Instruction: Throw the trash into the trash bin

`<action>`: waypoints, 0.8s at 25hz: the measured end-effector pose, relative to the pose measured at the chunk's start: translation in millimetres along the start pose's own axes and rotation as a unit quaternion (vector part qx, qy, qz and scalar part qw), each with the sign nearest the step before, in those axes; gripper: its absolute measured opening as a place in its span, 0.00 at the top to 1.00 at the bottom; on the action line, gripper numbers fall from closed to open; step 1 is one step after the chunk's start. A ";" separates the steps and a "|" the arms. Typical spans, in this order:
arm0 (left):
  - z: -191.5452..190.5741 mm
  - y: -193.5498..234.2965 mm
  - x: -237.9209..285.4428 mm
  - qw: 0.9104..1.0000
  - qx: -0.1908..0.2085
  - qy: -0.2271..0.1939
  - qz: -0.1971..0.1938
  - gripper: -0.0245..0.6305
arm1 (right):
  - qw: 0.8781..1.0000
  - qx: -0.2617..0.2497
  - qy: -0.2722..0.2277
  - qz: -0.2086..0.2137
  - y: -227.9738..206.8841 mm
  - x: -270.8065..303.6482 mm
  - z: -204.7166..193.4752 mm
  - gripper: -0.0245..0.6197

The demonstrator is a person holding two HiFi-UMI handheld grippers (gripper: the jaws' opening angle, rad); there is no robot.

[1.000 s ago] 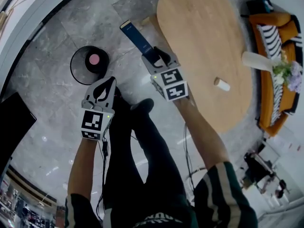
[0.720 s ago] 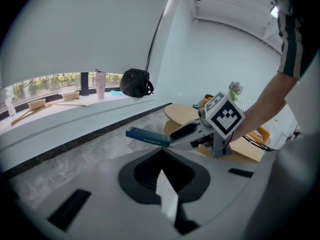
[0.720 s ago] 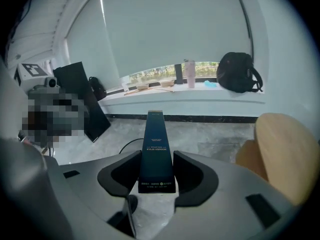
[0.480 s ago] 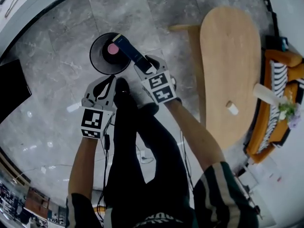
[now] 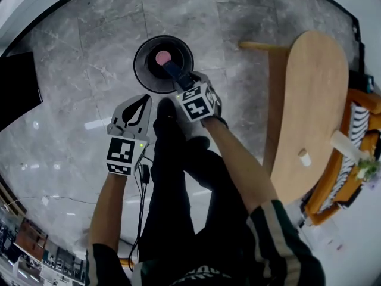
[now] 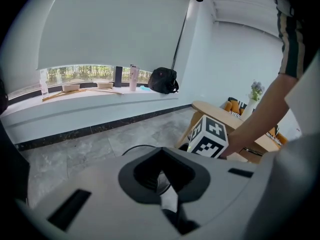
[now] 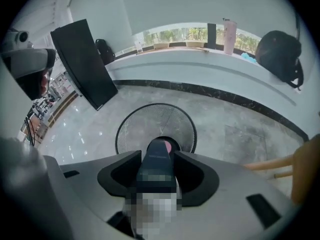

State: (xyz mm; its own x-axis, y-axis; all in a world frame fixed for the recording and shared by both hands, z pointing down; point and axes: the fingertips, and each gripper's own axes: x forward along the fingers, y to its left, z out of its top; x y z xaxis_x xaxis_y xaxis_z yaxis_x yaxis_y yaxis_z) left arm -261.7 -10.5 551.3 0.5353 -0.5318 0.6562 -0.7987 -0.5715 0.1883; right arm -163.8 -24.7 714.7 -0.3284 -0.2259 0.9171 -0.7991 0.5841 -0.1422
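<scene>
A round black mesh trash bin (image 5: 146,70) stands on the grey marble floor with a pink thing (image 5: 162,58) lying in it. My right gripper (image 5: 181,82) is shut on a long dark blue box (image 5: 174,71), which points steeply down over the bin's near rim. The right gripper view looks along the box (image 7: 159,156) into the bin (image 7: 135,129), where the pink thing (image 7: 169,145) shows past the box's end. To the left of the bin, and nearer to me, my left gripper (image 5: 141,100) has its fingertips together and holds nothing.
A wooden oval table (image 5: 315,100) stands to the right with a small white cylinder (image 5: 304,158) on it, and an orange sofa (image 5: 342,186) lies beyond. A black panel (image 5: 18,88) stands at the left. The person's legs and shoes (image 5: 178,127) are just below the bin.
Both grippers have moved toward the bin and sunk. The blue box, beside the table a second ago, now hangs over the bin's mouth and tips more steeply down.
</scene>
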 end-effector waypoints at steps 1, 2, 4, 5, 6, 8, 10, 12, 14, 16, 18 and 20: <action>-4.0 5.0 0.7 1.000 -0.001 0.001 0.004 0.96 | 1.000 -0.003 0.008 0.005 4.0 10.5 -2.3 0.66; -7.5 8.8 1.1 1.000 -0.002 0.001 0.007 0.96 | 1.000 -0.004 0.015 0.011 8.0 20.5 -5.7 0.66; -12.6 13.2 1.7 1.000 -0.005 0.001 0.012 0.96 | 0.999 -0.007 0.026 0.019 12.3 34.7 -11.7 0.66; -14.5 14.3 2.0 1.000 -0.006 0.001 0.012 0.96 | 0.999 -0.007 0.028 0.019 12.9 38.3 -13.0 0.66; -16.0 15.0 2.1 1.000 -0.006 0.002 0.013 0.96 | 0.999 -0.008 0.028 0.019 13.3 40.2 -13.3 0.66; -17.7 15.8 1.2 1.000 -0.006 0.005 0.013 0.96 | 0.999 -0.010 0.024 0.020 15.2 40.8 -12.2 0.65; -16.5 15.4 -1.0 1.000 -0.004 0.008 0.013 0.96 | 1.000 -0.011 0.017 0.022 17.3 37.0 -9.3 0.64; -12.3 13.1 -3.7 1.000 -0.003 0.010 0.013 0.96 | 1.000 -0.004 0.005 0.021 17.5 28.5 -4.2 0.64; -5.6 7.4 -8.2 1.000 -0.002 0.013 0.010 0.96 | 1.000 0.008 -0.009 0.020 17.5 13.3 1.6 0.64; 4.5 -0.2 -12.8 1.000 0.003 0.015 0.005 0.96 | 0.999 0.026 -0.020 0.025 18.0 -8.7 8.1 0.65; 17.8 -9.6 -17.2 1.000 0.011 0.018 -0.003 0.96 | 0.997 0.054 -0.032 0.042 20.9 -31.4 12.4 0.65; 34.5 -21.9 -20.5 1.000 0.022 0.019 -0.013 0.96 | 0.994 0.078 -0.046 0.056 21.5 -54.7 14.8 0.66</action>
State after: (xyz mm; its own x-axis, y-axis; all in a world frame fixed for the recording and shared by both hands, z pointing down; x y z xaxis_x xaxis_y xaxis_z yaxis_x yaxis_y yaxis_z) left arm -245.7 -8.6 508.5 0.5439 -0.4929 0.6791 -0.7717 -0.6116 0.1742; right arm -170.4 -11.4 655.9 -0.4590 -0.2411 0.8551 -0.8211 0.4826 -0.3047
